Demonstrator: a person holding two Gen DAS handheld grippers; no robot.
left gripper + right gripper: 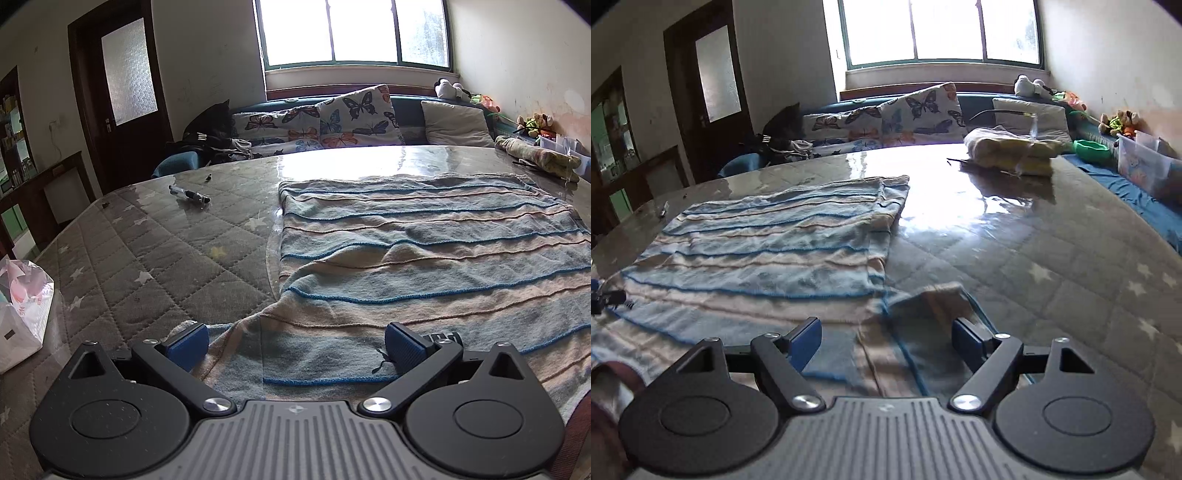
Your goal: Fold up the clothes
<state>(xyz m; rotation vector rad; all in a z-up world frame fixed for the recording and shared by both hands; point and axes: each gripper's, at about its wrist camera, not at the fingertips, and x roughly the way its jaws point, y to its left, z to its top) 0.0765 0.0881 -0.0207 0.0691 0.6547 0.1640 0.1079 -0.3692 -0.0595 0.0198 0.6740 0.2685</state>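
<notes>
Striped knit garment [424, 258], soft, blue and beige with raised ridges, lies spread flat on the glossy quilted table cover [147, 251], star-printed. Left gripper [295, 343]: jaws wide apart above the near hem, ribbed blue pads clear of the cloth. Right gripper [886, 343]: jaws apart above a folded-over corner. A pen [189, 194] lies at 10 o'clock from the garment.
</notes>
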